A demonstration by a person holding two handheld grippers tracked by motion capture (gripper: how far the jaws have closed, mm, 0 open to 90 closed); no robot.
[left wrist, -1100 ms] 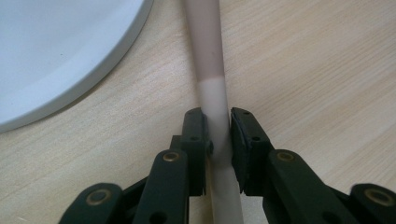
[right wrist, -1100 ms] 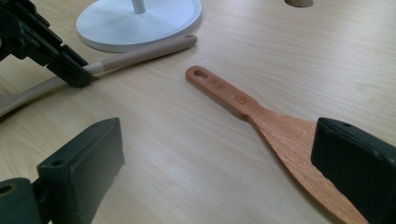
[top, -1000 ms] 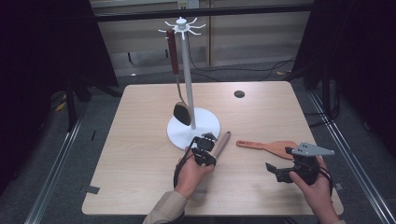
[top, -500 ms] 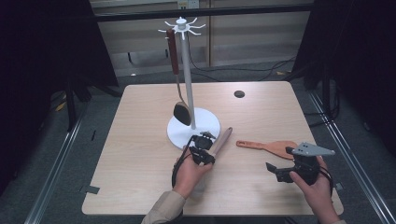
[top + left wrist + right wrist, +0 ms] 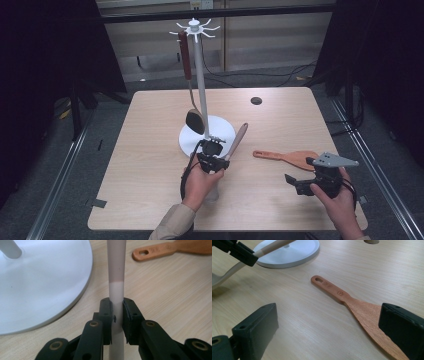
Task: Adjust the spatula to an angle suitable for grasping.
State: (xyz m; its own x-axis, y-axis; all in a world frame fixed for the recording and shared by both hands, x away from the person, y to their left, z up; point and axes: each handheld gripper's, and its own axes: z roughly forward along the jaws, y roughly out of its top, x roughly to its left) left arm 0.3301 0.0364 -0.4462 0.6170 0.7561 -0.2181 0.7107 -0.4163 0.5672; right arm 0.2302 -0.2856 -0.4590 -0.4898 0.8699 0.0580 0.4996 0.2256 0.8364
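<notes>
Left gripper view had the left tongs (image 5: 117,322) pinching a pale utensil handle (image 5: 116,277), its long axis running away from the person, tip beside the white rack base (image 5: 50,285); right tongs (image 5: 332,337) stood spread above the wooden spatula (image 5: 352,302) on the table (image 5: 294,315)

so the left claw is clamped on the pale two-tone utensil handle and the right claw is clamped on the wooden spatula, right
Not quite. The left claw is indeed clamped on the pale two-tone utensil handle, but the right claw is open. Its jaws stand wide apart with the flat reddish-brown wooden spatula lying untouched on the light wooden table. The right gripper view shows it.
</notes>
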